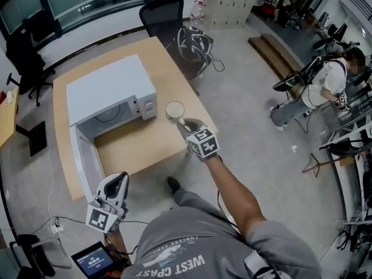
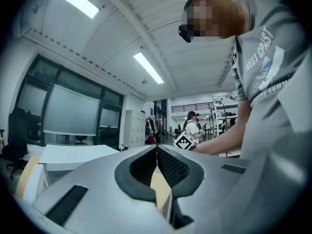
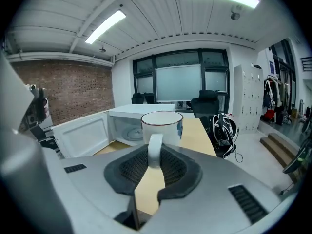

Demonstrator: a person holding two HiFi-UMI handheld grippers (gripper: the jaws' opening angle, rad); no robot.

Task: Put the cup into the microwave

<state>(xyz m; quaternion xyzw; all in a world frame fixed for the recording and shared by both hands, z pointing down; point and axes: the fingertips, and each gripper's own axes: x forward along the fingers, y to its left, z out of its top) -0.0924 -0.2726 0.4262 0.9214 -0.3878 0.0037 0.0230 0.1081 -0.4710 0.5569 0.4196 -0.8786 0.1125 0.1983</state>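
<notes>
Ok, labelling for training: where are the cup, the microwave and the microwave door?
cup (image 3: 163,128), right gripper view, white side wall.
microwave (image 1: 107,86), head view, top panel.
microwave door (image 1: 87,161), head view, middle of open panel.

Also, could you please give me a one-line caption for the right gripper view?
Right gripper holds a white cup by its handle before the open microwave.

Outstretched right hand-held gripper clamping cup handle, left hand-held gripper low, jaws together.
</notes>
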